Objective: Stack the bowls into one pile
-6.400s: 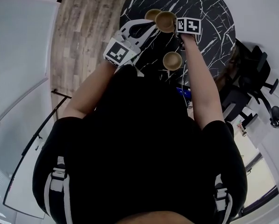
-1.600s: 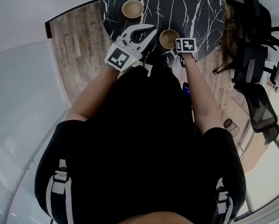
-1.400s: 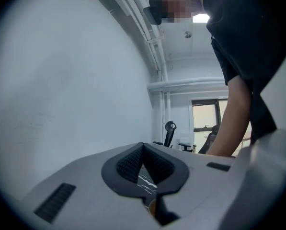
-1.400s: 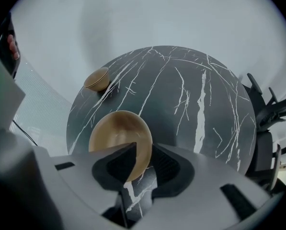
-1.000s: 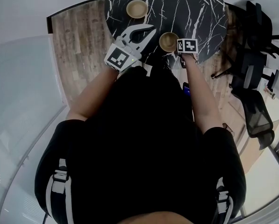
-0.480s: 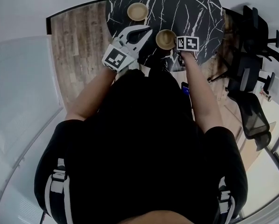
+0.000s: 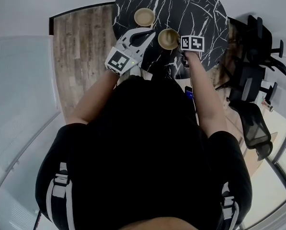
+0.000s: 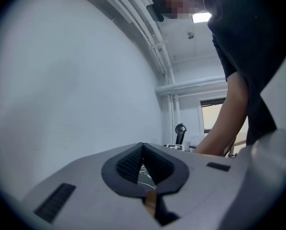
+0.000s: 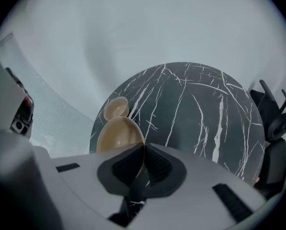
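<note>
A tan bowl hangs over the round black marble table, and my right gripper is shut on its near rim. In the right gripper view the pads pinch that bowl's rim. A second tan bowl stands on the table near its left edge, a little beyond the held one. My left gripper hovers beside the held bowl, over the table's near left edge. It is shut with nothing between its pads.
Black office chairs stand right of the table. Wood flooring lies to the left, bounded by a glass partition. The table's right half carries nothing.
My right gripper has lifted the bowl and carried it nearer to the bowl at the table's left edge. The left gripper has shifted slightly alongside.
</note>
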### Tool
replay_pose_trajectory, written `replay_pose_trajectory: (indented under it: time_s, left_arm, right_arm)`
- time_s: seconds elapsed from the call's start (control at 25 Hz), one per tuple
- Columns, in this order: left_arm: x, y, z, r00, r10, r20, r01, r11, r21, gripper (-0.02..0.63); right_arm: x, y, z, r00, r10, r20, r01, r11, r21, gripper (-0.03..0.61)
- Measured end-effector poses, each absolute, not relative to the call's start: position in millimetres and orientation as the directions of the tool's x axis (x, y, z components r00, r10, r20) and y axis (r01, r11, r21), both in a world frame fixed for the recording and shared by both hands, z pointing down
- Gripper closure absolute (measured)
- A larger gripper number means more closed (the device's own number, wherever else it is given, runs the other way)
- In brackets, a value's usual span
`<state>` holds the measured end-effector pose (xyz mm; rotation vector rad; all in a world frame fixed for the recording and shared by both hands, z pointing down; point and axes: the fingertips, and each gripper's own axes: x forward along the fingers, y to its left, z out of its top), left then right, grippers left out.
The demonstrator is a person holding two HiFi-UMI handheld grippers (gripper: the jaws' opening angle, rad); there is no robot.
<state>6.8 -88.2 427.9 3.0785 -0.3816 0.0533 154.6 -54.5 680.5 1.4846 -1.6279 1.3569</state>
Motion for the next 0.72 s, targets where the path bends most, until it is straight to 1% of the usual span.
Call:
replay_pose_trajectory:
  time_s: [0.28, 0.72]
  left_arm:
    - [-6.0, -100.1, 424.9, 0.961, -0.276, 0.03, -0.277, -0.96, 0.029, 0.609]
    - [-24.8, -122.9, 428.4, 0.944, -0.328, 0.037, -0.329, -0.944, 0.025, 0.609]
  right_arm:
    - [148.8, -92.6, 665.3, -0.257, -0.415, 0.873, -0.945, -0.083, -0.317, 0.568]
    - [118.0, -151.8, 658.8, -0.312, -0.407, 0.859, -0.935, -0.031, -0.354, 0.568]
